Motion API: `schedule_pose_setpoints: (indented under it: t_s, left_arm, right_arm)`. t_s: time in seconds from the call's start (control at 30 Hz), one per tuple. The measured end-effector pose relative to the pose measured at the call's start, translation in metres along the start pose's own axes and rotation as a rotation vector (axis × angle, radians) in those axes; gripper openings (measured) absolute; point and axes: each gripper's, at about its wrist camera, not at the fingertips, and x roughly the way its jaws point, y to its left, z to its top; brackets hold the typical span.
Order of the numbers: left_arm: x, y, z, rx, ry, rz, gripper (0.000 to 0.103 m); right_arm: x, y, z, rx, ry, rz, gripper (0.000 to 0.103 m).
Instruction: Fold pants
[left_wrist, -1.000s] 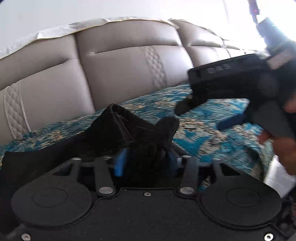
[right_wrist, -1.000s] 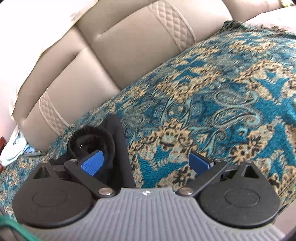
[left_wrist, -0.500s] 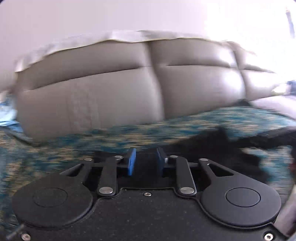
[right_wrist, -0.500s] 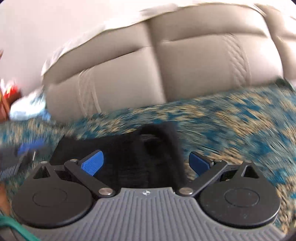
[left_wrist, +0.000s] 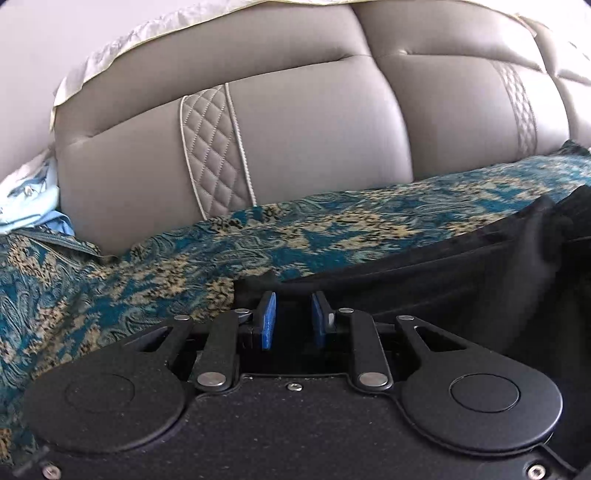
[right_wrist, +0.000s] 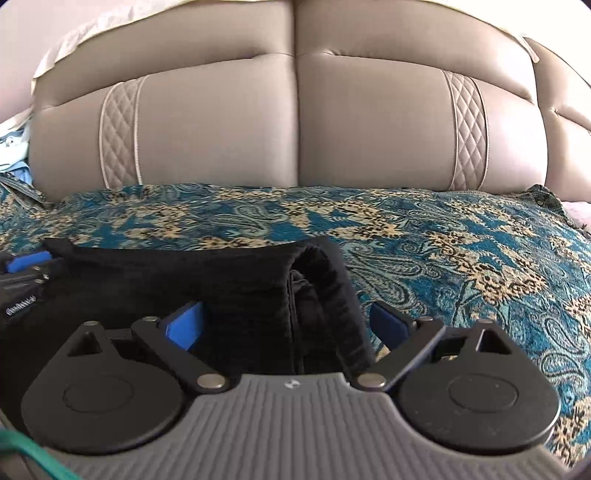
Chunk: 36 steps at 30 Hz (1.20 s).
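The black pants (right_wrist: 207, 280) lie folded on the teal paisley cover (right_wrist: 461, 236), their rolled waistband end toward the right. My right gripper (right_wrist: 286, 325) is open, its blue pads on either side of the thick fold. In the left wrist view the pants (left_wrist: 461, 273) stretch away to the right. My left gripper (left_wrist: 290, 319) is shut on the black fabric at the pants' left edge, blue pads close together. The left gripper also shows in the right wrist view (right_wrist: 22, 266) at the far left.
The grey padded sofa backrest (right_wrist: 295, 122) rises right behind the cover. A light blue cloth (left_wrist: 33, 199) lies at the far left beside the backrest. A pale sheet (left_wrist: 155, 33) drapes over the backrest top.
Both grippers have swung left and lowered to the cover. The pants went from bunched and lifted to laid flat and folded. The left pads closed tighter.
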Motion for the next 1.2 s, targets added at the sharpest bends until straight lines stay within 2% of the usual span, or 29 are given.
schedule_pose_setpoints:
  t_s: [0.03,0.1,0.17,0.2,0.3,0.37,0.47,0.57,0.67,0.77,0.93,1.03,1.2]
  left_arm:
    - [0.003,0.0,0.0,0.013,-0.004,0.013,0.021]
    - [0.007,-0.002,0.003,0.04,-0.01,0.053,0.023]
    - [0.011,-0.001,0.006,0.046,-0.011,0.074,0.024]
    - [0.015,0.001,0.008,0.044,-0.007,0.084,0.025]
    - [0.032,0.005,0.019,0.016,0.046,0.108,0.027]
    - [0.034,0.013,0.027,-0.036,0.067,0.091,0.027]
    - [0.014,0.026,0.034,-0.1,0.03,0.036,0.027]
    - [-0.02,0.028,0.032,-0.057,-0.038,-0.018,0.027]
    - [-0.05,0.032,0.021,-0.048,-0.046,-0.093,0.027]
    - [-0.065,0.028,0.005,-0.066,0.001,-0.149,0.027]
    - [-0.066,0.017,-0.015,-0.074,0.065,-0.107,0.027]
    - [-0.066,0.016,-0.021,-0.082,0.076,-0.088,0.027]
    - [-0.062,0.014,-0.026,-0.081,0.091,-0.062,0.028]
  right_arm:
    - [0.001,0.0,-0.001,-0.011,-0.013,-0.005,0.098]
    - [-0.007,0.002,-0.004,-0.035,-0.104,-0.001,0.097]
    - [-0.013,0.008,-0.007,-0.08,-0.164,-0.056,0.099]
    - [-0.011,0.008,-0.008,-0.091,-0.157,-0.082,0.103]
    - [0.006,0.003,-0.009,-0.061,-0.041,-0.101,0.103]
    - [0.002,-0.003,-0.011,0.0,-0.046,-0.089,0.103]
    - [-0.022,-0.003,-0.013,0.024,-0.143,-0.104,0.103]
    - [-0.045,-0.005,-0.013,0.028,-0.246,-0.13,0.103]
    - [-0.065,0.003,-0.02,0.014,-0.304,-0.047,0.103]
    - [-0.07,0.024,-0.029,-0.078,-0.278,0.015,0.103]
    - [-0.063,0.048,-0.049,-0.166,-0.201,0.028,0.103]
    - [-0.063,0.05,-0.058,-0.191,-0.17,0.0,0.103]
    - [-0.053,0.045,-0.07,-0.173,-0.124,-0.024,0.103]
